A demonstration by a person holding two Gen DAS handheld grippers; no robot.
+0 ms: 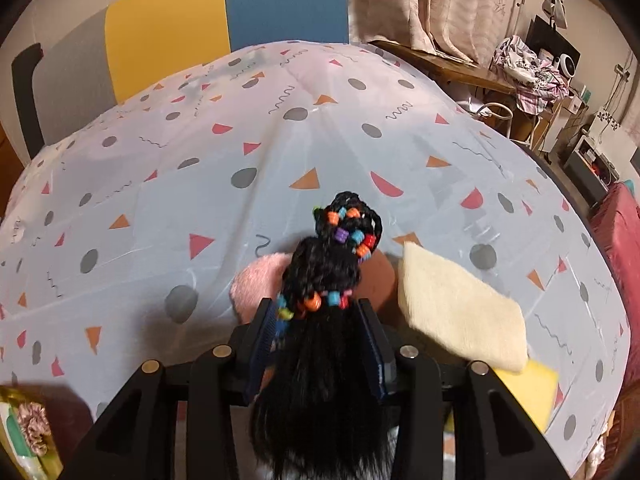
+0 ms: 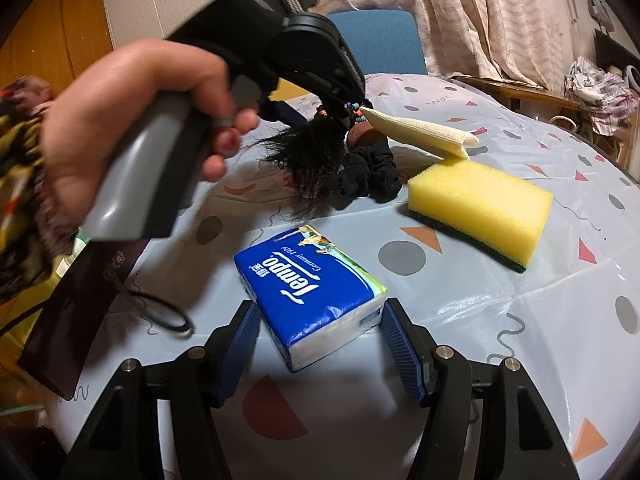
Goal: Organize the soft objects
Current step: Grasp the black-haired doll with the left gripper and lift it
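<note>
Left tool point(image 1: 316, 316) clamped on beaded hairpiece point(image 1: 324, 272), right tool point(image 2: 318, 344) apart, straddling tissue pack point(image 2: 316, 292).

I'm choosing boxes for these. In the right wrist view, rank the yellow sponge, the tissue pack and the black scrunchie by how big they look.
1. Tissue pack, though it lies nearest the camera, so it is unsure against the sponge.
2. Yellow sponge.
3. Black scrunchie, partly hidden.

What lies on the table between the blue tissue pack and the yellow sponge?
Nothing: in the right wrist view, only bare patterned tablecloth separates the tissue pack from the yellow sponge.
</note>
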